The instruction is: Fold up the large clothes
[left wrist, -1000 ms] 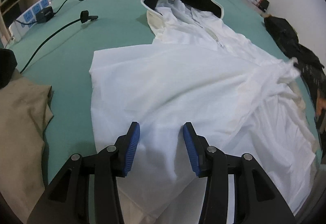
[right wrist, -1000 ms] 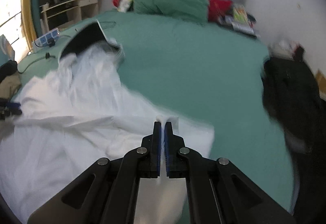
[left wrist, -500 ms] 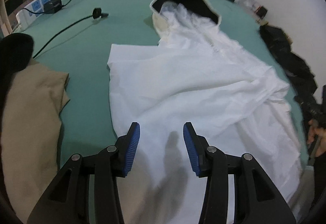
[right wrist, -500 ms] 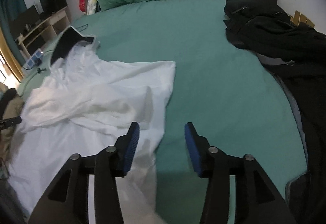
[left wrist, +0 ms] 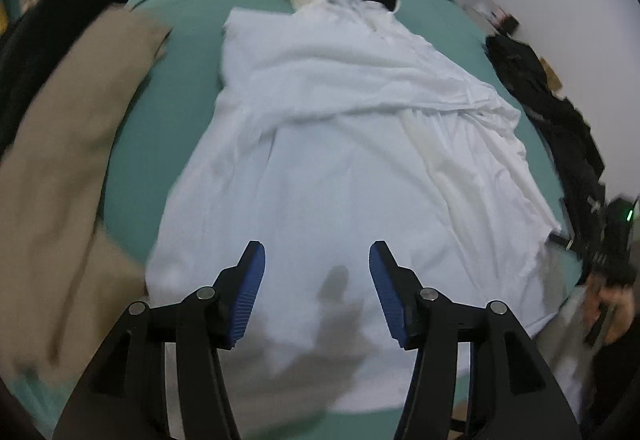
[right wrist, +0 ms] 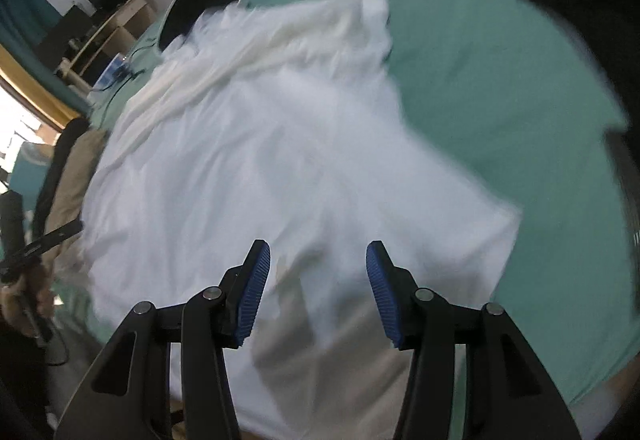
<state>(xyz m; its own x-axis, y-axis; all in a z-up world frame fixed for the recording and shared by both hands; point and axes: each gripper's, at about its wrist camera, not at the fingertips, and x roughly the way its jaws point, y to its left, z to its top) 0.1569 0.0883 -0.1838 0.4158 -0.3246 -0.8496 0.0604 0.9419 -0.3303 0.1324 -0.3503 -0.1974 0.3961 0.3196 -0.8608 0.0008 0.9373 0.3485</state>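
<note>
White hooded garment (left wrist: pixel 340 144), thin, creased fabric with dark-lined hood, spread flat on green bed (right wrist: pixel 500 88). Left claw (left wrist: pixel 317 290) just widened; right claw (right wrist: pixel 318 288) parted: both empty above hem. Tan cloth (left wrist: pixel 60 168) lies beside it.

dim indoor light | motion blur at edges | fisheye bending | soft shadows
</note>
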